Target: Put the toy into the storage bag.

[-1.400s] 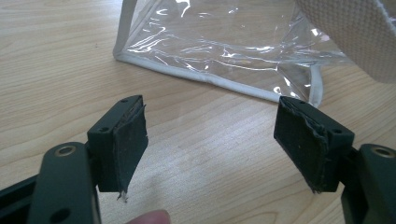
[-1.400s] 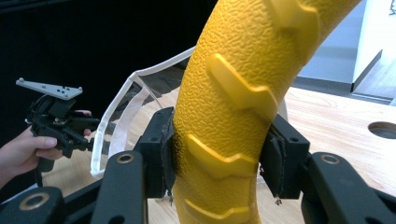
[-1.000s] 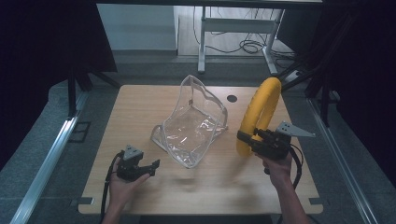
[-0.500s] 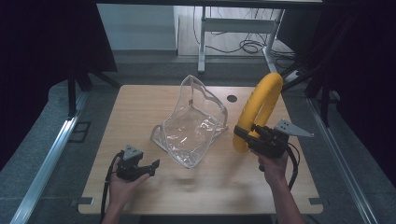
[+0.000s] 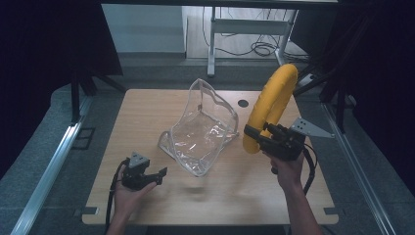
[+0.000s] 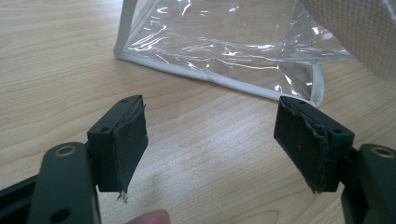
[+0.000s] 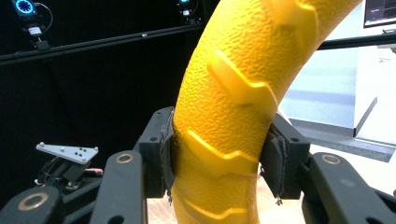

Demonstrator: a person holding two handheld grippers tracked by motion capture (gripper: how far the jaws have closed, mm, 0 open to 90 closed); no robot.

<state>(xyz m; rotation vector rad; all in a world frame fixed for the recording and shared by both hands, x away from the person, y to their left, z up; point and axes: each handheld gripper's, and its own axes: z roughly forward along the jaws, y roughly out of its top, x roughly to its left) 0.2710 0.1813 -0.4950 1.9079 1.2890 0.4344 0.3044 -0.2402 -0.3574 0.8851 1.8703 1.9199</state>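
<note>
Right gripper (image 5: pixel 254 136): I have its jaws clamped on the yellow ring (image 5: pixel 270 106); in the right gripper view both pads press the ring's (image 7: pixel 233 116) pebbled sides, one on each flank.
Yellow ring: I see it held up off the table (image 5: pixel 147 112), standing nearly upright at the right side, its lower end at the gripper and its upper end leaning up and away over the far right edge. Raised chevron ridges run along its surface.
Left gripper (image 5: pixel 157 175): I hold it low at the near left of the table, jaws wide apart with nothing between them; in the left gripper view the gap (image 6: pixel 210 144) opens onto bare wood.
Clear bag (image 5: pixel 200 132): it sits at the table's middle, mouth open and propped up, white-trimmed edges showing. From the left gripper view its near corner (image 6: pixel 219 51) lies just ahead of the open jaws, not touching them.
Ring and bag: they are beside each other, the ring just right of the bag; I cannot tell whether they touch.
</note>
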